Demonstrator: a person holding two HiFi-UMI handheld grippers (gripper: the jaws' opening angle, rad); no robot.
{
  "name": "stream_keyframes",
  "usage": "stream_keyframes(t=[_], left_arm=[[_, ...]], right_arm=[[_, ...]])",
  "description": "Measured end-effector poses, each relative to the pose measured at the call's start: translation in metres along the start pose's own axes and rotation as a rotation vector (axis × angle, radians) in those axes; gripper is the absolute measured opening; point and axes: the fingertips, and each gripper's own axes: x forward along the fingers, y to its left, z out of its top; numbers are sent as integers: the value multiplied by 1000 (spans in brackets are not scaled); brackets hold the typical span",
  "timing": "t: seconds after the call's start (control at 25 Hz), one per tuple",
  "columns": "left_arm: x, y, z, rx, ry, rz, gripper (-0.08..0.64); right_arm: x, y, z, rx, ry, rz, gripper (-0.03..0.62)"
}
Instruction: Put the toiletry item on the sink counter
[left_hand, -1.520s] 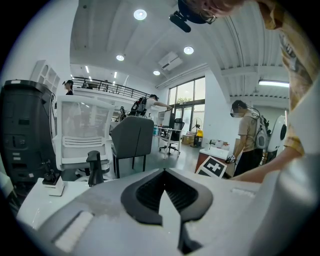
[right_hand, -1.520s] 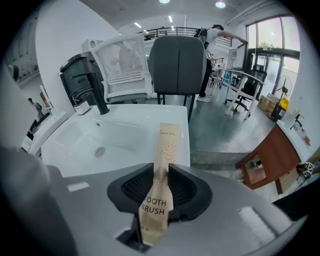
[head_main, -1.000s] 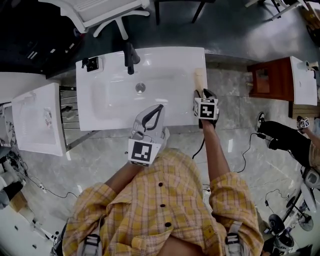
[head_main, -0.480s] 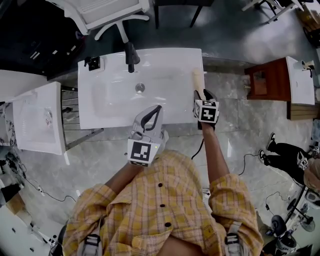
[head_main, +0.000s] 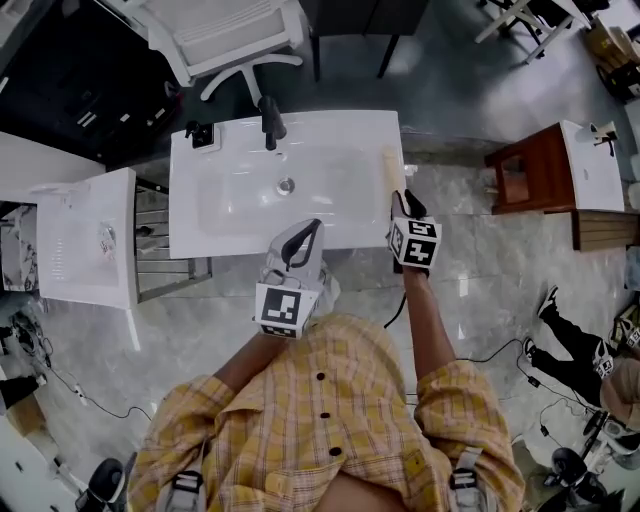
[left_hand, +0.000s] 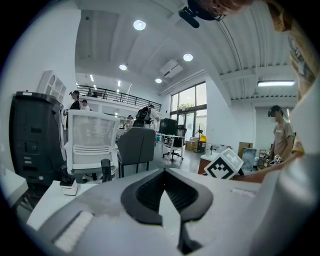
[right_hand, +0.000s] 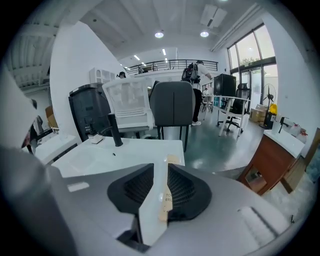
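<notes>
A cream toiletry tube lies flat along the right rim of the white sink counter. My right gripper hovers just over its near end. Its jaws have just been closing and stand partly open. In the right gripper view the tube shows through the gap of the gripper, below the pads and not pinched. My left gripper hangs over the counter's front edge with its tips together and nothing held. The left gripper view shows those jaws closed.
A black faucet and a small dispenser stand at the counter's back. A white office chair is behind it. A second white basin and a metal rack sit left, a brown wooden cabinet right.
My right gripper has lifted off the tube, which stays lying on the counter's right rim. The left gripper has shifted slightly. The whole view has slid as the head moved.
</notes>
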Motion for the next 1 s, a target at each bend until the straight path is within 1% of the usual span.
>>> stream_keyframes(t=[0.16, 0.36, 0.52, 0.68, 0.88, 1.0], left_arm=[[-16, -3, 6, 7, -14, 10, 0], [-39, -8, 11, 5, -37, 11, 0], [-56, -11, 20, -24, -68, 8, 0], [-77, -14, 22, -24, -77, 19, 0], [-98, -22, 23, -15, -94, 29, 0], [-109, -29, 21, -16, -101, 36, -1]], right_arm=[[-32, 10, 17, 14, -87, -9, 49], [-71, 27, 27, 26, -171, -9, 2], [-100, 43, 33, 42, -224, 5, 2], [-133, 67, 37, 27, -274, 35, 2], [-177, 98, 44, 7, -373, 86, 2], [-200, 110, 43, 11, -416, 105, 2]])
